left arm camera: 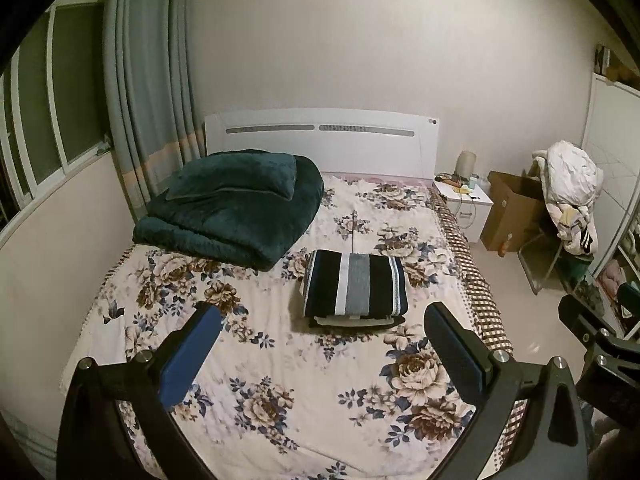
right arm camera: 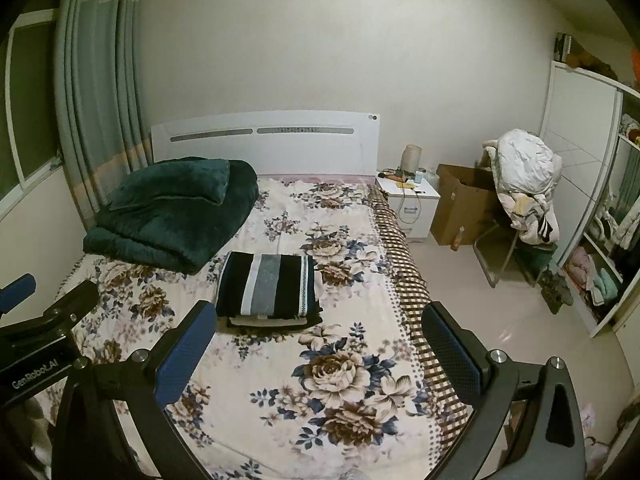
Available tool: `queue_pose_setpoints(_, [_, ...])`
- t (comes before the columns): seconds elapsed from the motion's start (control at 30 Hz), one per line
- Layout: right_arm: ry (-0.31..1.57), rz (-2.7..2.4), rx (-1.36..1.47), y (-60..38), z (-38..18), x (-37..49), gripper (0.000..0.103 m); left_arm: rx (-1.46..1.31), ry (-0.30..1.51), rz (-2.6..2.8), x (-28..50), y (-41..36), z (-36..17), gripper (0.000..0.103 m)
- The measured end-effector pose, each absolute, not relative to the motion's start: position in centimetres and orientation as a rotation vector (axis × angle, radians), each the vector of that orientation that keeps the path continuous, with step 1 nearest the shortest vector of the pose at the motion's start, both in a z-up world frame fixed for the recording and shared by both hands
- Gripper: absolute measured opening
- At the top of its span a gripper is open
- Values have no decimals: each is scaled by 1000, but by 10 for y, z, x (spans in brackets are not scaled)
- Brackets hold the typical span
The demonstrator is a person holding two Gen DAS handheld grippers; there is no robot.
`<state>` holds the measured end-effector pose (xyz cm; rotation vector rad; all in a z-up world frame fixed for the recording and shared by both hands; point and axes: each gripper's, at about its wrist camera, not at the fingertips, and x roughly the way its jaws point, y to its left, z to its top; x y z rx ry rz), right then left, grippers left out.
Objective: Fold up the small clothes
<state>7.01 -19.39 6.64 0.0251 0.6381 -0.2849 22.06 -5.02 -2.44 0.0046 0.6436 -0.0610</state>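
A folded striped garment, black, white and grey, lies on top of a small stack on the floral bedspread, mid-bed. It also shows in the right wrist view. My left gripper is open and empty, held above the near part of the bed, short of the stack. My right gripper is open and empty too, to the right of the left one and over the bed's near right part. Part of the left gripper's body shows at the left of the right wrist view.
A folded dark green quilt with a pillow lies at the bed's far left. A white headboard stands behind. Right of the bed are a white nightstand, a cardboard box, a chair piled with clothes and a wardrobe.
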Motion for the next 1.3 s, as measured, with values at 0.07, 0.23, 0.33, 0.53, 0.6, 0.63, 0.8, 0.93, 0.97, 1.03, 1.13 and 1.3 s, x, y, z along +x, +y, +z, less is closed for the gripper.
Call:
queue_pose_setpoints(0.07, [640, -282, 25, -195, 66, 72, 103, 4, 644, -64, 221, -48, -24, 103])
queue_pose_setpoints(0.23, [645, -268, 28, -193, 70, 75, 103, 2, 648, -64, 220, -48, -23, 103])
queue_pose_setpoints(0.33, [647, -268, 29, -193, 71, 74, 103, 0, 648, -64, 220, -48, -23, 103])
queue_pose_setpoints(0.53, [647, -274, 44, -195, 70, 73, 103, 4, 645, -61, 219, -50, -21, 103])
queue_pose_setpoints(0.6, [645, -276, 43, -197, 69, 72, 103, 1, 649, -62, 218, -50, -20, 103])
queue_pose_setpoints(0.63, [646, -275, 44, -197, 69, 72, 103, 1, 645, -62, 217, -51, -20, 103])
queue_pose_setpoints(0.8, [647, -278, 43, -197, 68, 70, 103, -2, 648, -60, 216, -51, -20, 103])
queue_pose_setpoints(0.93, [647, -279, 43, -196, 68, 70, 103, -10, 649, -65, 209, -53, -12, 103])
queue_pose_setpoints(0.97, [646, -280, 44, -196, 68, 69, 103, -12, 649, -66, 208, -53, -10, 103])
queue_pose_setpoints(1.03, [647, -279, 43, -196, 68, 70, 103, -11, 650, -67, 207, -53, -10, 103])
queue_pose_setpoints(1.13, [646, -281, 45, -195, 67, 68, 103, -10, 650, -67, 208, -52, -10, 103])
queue_pose_setpoints(1.3, [647, -281, 46, -193, 67, 67, 103, -7, 649, -66, 207, -52, -9, 103])
